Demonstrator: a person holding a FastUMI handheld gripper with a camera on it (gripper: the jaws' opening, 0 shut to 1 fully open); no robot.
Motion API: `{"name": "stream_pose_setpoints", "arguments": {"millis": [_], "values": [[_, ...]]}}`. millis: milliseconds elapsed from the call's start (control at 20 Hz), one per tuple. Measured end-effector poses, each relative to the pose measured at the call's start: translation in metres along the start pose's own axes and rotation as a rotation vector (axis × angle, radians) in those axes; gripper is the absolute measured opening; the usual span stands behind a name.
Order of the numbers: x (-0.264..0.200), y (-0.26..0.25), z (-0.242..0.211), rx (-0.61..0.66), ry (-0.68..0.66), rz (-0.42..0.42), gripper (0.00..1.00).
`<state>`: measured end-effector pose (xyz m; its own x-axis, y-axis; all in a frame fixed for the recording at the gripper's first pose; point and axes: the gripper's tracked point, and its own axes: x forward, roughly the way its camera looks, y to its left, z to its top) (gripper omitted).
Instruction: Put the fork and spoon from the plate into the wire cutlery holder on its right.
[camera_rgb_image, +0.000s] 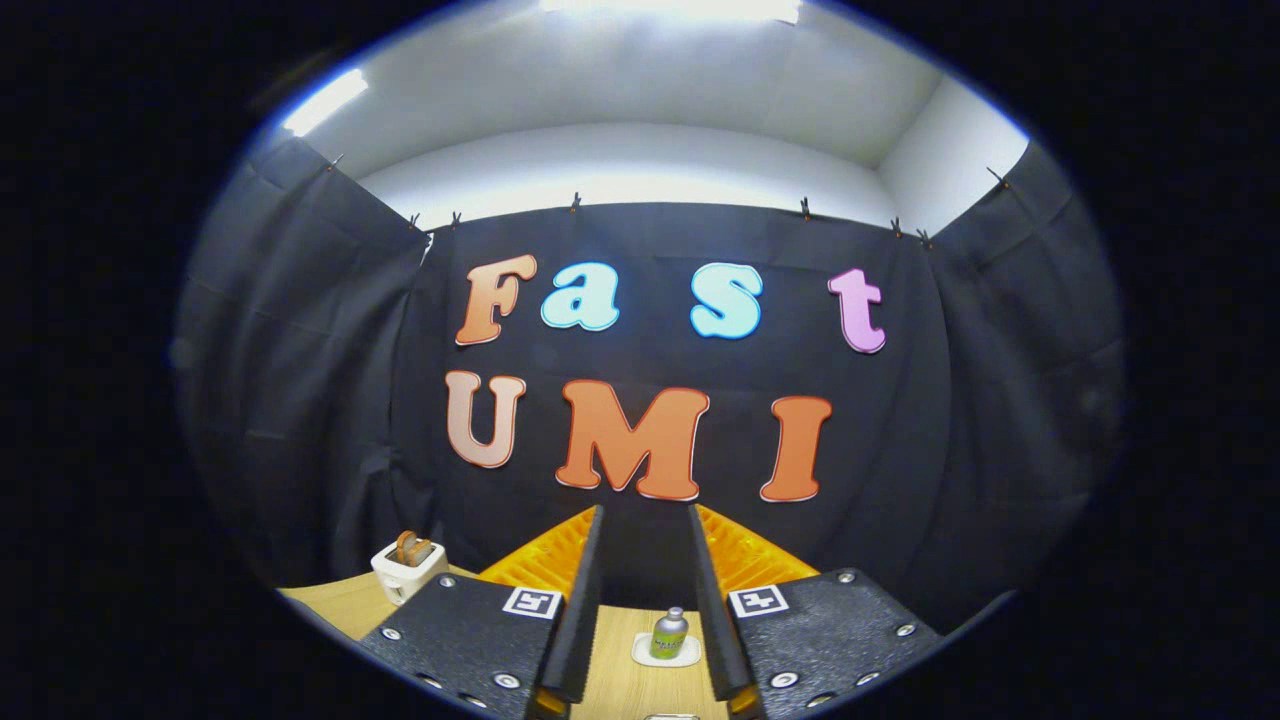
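- Our claw (645, 600) was open, its two fingers parted with nothing held between them.
- Beyond the fingers, seen through the gap, a small green bottle with a silver cap (669, 635) stood upright on a white square coaster (666, 655).
- Both rested on the light wooden surface (625, 680).
- To the left of the fingers, a white toaster holding two brown slices (408, 567) sat near the black cloth wall (300, 400).
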<state>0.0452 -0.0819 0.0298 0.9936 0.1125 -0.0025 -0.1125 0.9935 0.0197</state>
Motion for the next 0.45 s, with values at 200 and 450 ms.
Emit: {"name": "stream_pose_setpoints", "arguments": {"millis": [200,450], "values": [[-0.006,0.012,0.005,-0.016,-0.031,0.022,0.82],[-0.007,0.014,0.007,0.000,-0.027,0.023,0.98]]}}
